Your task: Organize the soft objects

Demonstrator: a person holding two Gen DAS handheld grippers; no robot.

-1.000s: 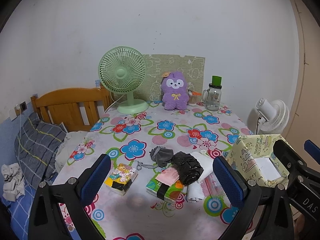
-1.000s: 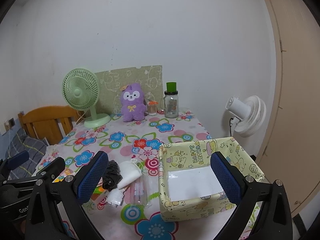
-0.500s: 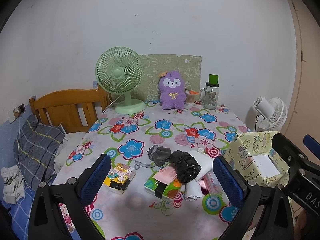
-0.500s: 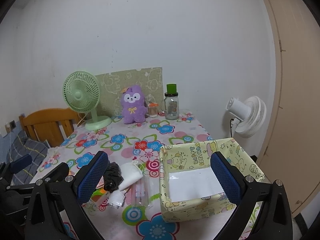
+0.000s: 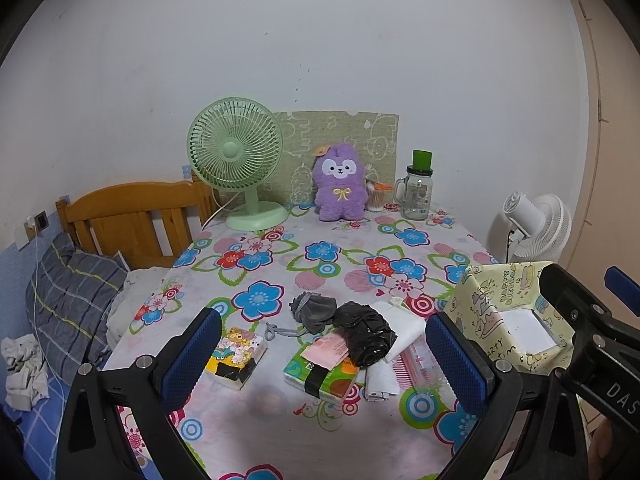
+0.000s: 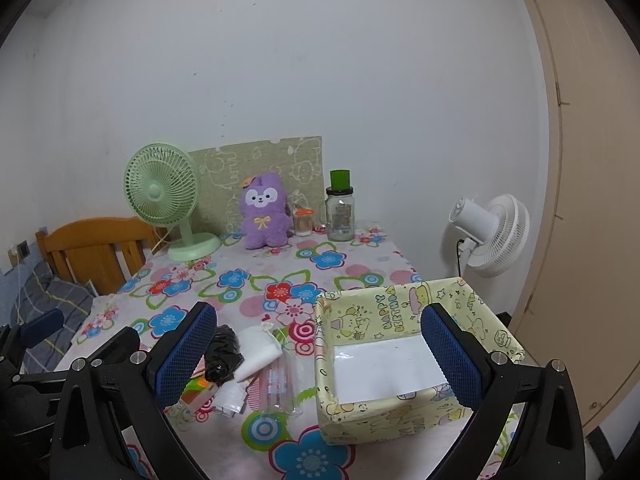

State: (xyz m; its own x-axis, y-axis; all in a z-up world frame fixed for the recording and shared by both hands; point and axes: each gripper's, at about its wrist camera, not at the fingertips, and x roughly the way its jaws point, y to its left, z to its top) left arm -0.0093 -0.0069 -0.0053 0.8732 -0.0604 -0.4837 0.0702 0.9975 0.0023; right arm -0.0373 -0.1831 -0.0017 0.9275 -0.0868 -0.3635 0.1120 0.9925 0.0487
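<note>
A pile of soft items lies on the flowered table: a grey drawstring pouch (image 5: 314, 307), a black bundle (image 5: 365, 333) (image 6: 222, 354), a white cloth (image 5: 402, 325) (image 6: 256, 350), a green tissue pack (image 5: 320, 374) and a yellow cartoon tissue pack (image 5: 236, 358). A yellow patterned box (image 6: 404, 360) (image 5: 504, 316), holding only a white sheet, stands right of the pile. A purple plush (image 5: 340, 184) (image 6: 266, 210) sits at the back. My left gripper (image 5: 320, 356) is open above the pile. My right gripper (image 6: 318, 354) is open above the box's left wall. Both are empty.
A green desk fan (image 5: 238, 160), a jar with a green lid (image 5: 418, 188) and a small orange-topped container (image 5: 376, 196) stand at the table's back. A clear pink packet (image 6: 278, 384) lies by the box. A wooden bed headboard (image 5: 132, 216) is left; a white fan (image 6: 490, 232) is right.
Both grippers have drawn back and up a little, so the table and box look slightly smaller and lower. Nothing on the table has moved.
</note>
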